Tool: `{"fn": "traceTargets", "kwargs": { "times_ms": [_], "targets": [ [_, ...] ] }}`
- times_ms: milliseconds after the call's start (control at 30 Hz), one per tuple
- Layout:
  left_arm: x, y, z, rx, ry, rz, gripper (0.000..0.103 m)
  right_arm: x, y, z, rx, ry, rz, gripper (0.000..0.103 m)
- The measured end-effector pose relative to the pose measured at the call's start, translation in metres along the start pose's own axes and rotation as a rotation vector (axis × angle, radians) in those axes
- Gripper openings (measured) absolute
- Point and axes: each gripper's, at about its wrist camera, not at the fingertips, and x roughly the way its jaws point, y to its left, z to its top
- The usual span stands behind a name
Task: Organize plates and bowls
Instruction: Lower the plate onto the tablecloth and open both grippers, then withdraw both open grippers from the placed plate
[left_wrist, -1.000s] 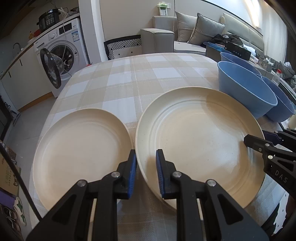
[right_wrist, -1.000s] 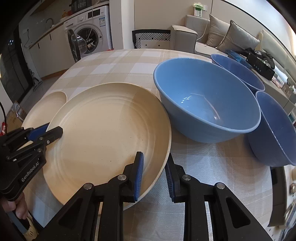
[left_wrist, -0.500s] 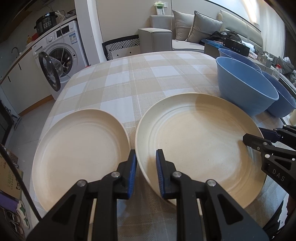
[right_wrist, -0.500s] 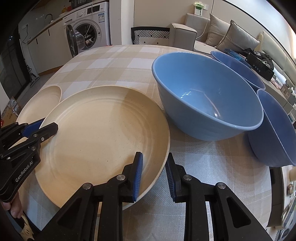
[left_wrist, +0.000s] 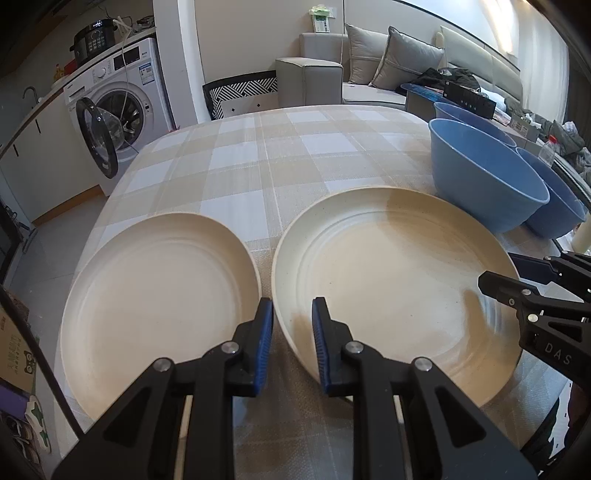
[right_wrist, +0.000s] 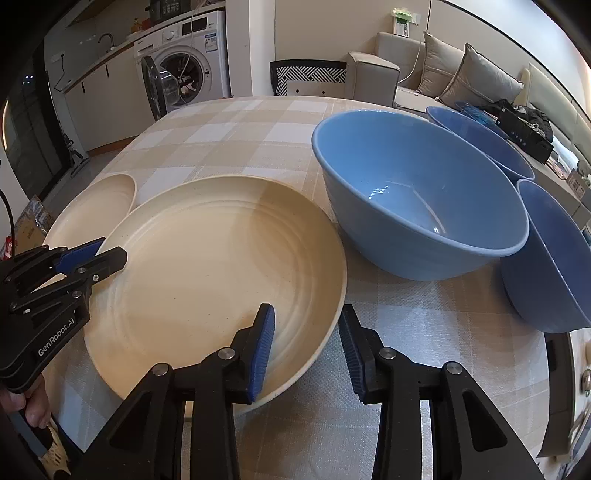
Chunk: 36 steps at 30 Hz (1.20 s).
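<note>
Two cream plates lie side by side on the checked tablecloth: a larger ribbed plate (left_wrist: 391, 280) (right_wrist: 218, 273) and a plain plate (left_wrist: 159, 299) (right_wrist: 96, 214) to its left. Three blue bowls (right_wrist: 417, 199) (right_wrist: 484, 140) (right_wrist: 550, 258) stand to the right. My left gripper (left_wrist: 292, 325) straddles the ribbed plate's near left rim, jaws slightly apart. My right gripper (right_wrist: 306, 332) straddles the same plate's near right rim, jaws wider apart. The plate appears to rest on the table.
The table (left_wrist: 258, 162) has bare cloth behind the plates. A washing machine (left_wrist: 118, 107) with its door open stands beyond the far left edge, a sofa (left_wrist: 369, 70) behind. The bowls crowd the table's right edge.
Both grippers and the ribbed plate came down and back toward the near edge; the plate now sits lower and flatter. The right jaws have opened wider around the rim.
</note>
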Motion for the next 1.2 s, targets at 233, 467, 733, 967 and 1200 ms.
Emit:
{"fn": "traceTargets", "kwargs": {
  "times_ms": [233,467,733,967,1200],
  "targets": [
    [-0.017,0.006,0.001,-0.033,-0.046,-0.013,0.051,-0.013,-0.007,0.003,0.022,-0.042,0.018,0.078],
    [-0.029,0.017,0.001,-0.068,-0.055,-0.003,0.058,-0.025,-0.009,0.007,0.022,-0.064,0.022,0.087],
    [-0.051,0.028,-0.001,-0.102,-0.131,0.006,0.095,-0.035,0.004,0.008,-0.019,-0.087,0.053,0.098],
    [-0.063,0.04,-0.002,-0.133,-0.152,0.003,0.103,-0.049,0.019,0.012,-0.075,-0.113,0.092,0.102],
    [-0.075,0.05,-0.003,-0.153,-0.172,0.02,0.103,-0.059,0.027,0.023,-0.085,-0.14,0.141,0.102]
  ]
}}
